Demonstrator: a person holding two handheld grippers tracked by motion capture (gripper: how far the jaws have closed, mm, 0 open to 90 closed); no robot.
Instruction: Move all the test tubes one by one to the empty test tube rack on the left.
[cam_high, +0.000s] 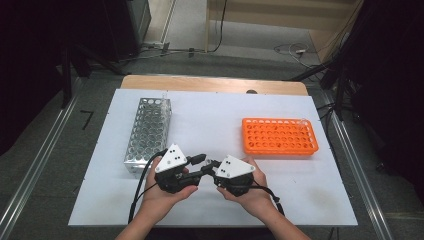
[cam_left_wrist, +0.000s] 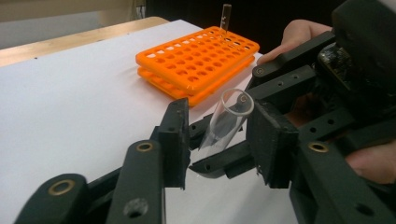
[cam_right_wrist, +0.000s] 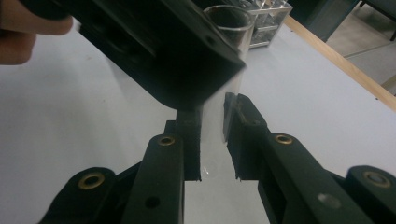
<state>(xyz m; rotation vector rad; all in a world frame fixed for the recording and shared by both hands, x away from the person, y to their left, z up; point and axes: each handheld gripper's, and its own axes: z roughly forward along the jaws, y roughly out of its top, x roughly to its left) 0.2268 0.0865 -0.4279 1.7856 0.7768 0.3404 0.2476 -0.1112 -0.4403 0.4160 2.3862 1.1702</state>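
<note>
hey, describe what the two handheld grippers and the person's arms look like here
Both grippers, left gripper and right gripper, are black with brass-coloured pivot rivets, flat black pads, and a grey three-cornered plate dotted black on top. Black cables trail back. Forearms are bare, no sleeves visible.

The test tube (cam_left_wrist: 227, 119) pinched between the right gripper (cam_right_wrist: 213, 140) jaws looks like clear glass or clear plastic, smooth and glossy, can't tell which. Both the right one and the left gripper (cam_left_wrist: 217, 140) are matt black plastic with little brass-looking rivets, plus a flat grey plate on top. Off to the right of them the orange rack (cam_high: 279, 136) is smooth, slightly shiny plastic. Left of them, the metal rack (cam_high: 148, 131) is bright perforated sheet. The table top (cam_high: 210, 125) is matt white, with a bare wood edge (cam_high: 215, 83) at the far side.
</note>
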